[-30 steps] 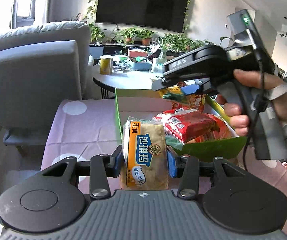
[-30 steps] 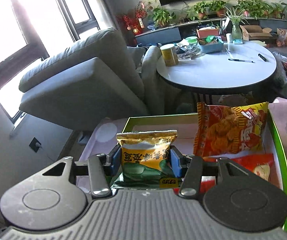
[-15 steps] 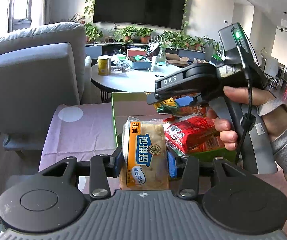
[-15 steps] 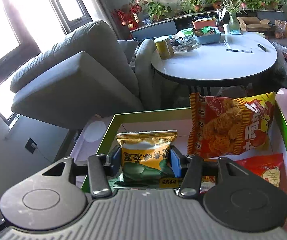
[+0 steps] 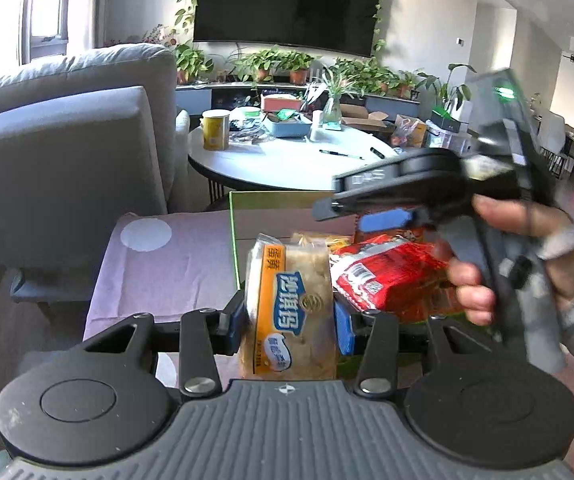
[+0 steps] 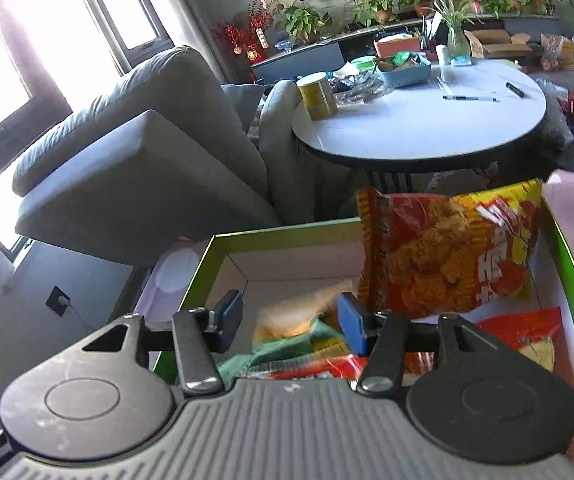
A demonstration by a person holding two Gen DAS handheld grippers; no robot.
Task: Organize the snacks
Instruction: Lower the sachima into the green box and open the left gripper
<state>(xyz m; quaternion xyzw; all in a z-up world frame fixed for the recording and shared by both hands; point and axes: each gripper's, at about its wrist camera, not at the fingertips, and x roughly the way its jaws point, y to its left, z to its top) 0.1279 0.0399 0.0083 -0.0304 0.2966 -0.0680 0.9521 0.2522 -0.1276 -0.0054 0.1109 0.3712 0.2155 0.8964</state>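
Left tool (image 5: 289, 316) closed firmly on a tall clear-wrapped pastry packet with an orange and blue label (image 5: 290, 312), held upright between both blue pads, just at the near left corner of the shallow green-rimmed cardboard box (image 5: 232, 236). Box resting on a counter covered by a mauve cloth with white dots (image 5: 167, 268). Behind the packet, inside the box, a red foil snack bag with a white barcode label (image 5: 383, 276) lying flat.

Right tool (image 6: 290, 322) spread wide above the box (image 6: 203, 264), nothing between the pads. Directly under the gap, a blurred yellow and green snack pouch (image 6: 295, 334), apart from both pads, lying low in the box; whether touching the bottom, cannot tell. To the right, a large red and yellow chip bag with a picture of fried pieces (image 6: 447, 256) standing against the far wall of the box. In the near right part, another red and yellow packet (image 6: 527, 336) lying flat.

In the left view, right tool (image 5: 383, 218) seen from the side, blurred, gripped by a hand (image 5: 527, 264) above the red bag.
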